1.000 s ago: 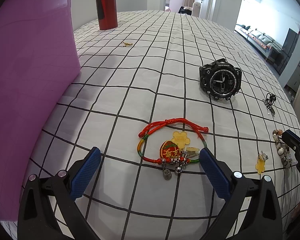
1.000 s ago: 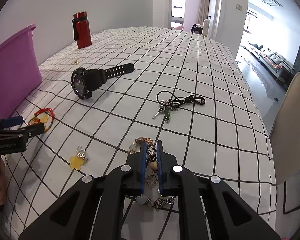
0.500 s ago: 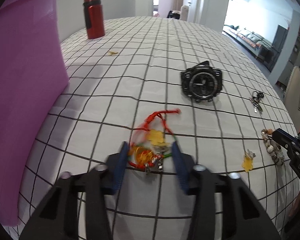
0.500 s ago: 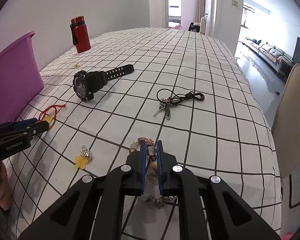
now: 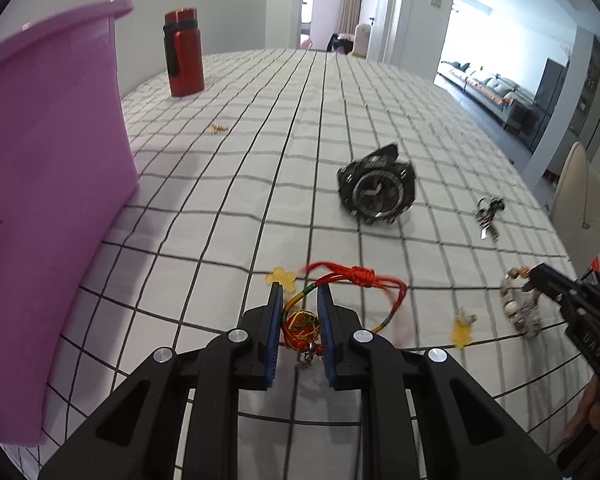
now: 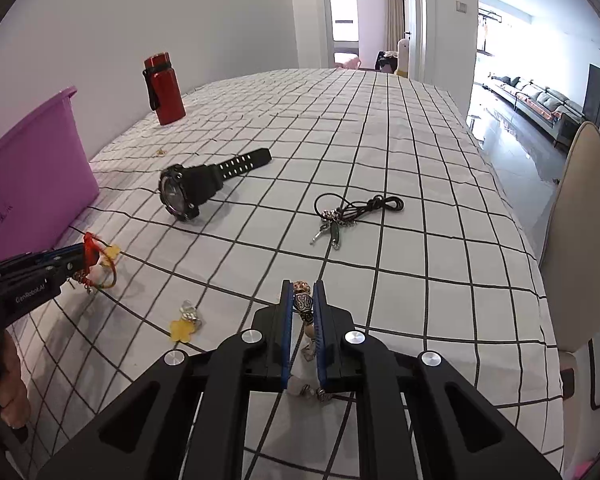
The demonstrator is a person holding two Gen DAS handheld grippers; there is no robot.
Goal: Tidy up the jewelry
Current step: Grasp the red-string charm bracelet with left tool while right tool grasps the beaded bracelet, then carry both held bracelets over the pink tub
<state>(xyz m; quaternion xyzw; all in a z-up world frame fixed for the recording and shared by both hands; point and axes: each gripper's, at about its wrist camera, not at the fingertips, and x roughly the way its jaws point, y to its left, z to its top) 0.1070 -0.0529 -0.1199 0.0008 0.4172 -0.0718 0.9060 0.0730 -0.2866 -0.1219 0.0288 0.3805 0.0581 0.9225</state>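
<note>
A second ago the left gripper (image 5: pixel 299 312) stood wide open over the red cord bracelet (image 5: pixel 342 280); now its jaws have pinched shut on the bracelet's charm cluster, and the cord dangles off the cloth. The right gripper (image 6: pixel 301 312) has kept its jaws clamped on the beaded bracelet (image 6: pixel 303 302) throughout. Both pieces now look ready to carry, probably to the purple bin (image 5: pixel 48 184).

Largest first: the table (image 5: pixel 308 112) wears a white cloth with a black grid, slightly rumpled. In the left wrist view, the bin, smooth matte plastic with a rolled rim, fills nine o'clock. The red bottle (image 5: pixel 183 54), a glossy cylinder with a black strap, stands at eleven o'clock. The black watch (image 5: pixel 376 192), chunky with a ribbed rubbery strap, lies at one o'clock. The black cord necklace (image 6: pixel 358 210) with small metal pendants lies at twelve o'clock in the right wrist view. A translucent yellow flower charm (image 6: pixel 184 330) lies at nine o'clock there, near that gripper. A tiny gold piece (image 5: pixel 219 129) lies near the bottle.
</note>
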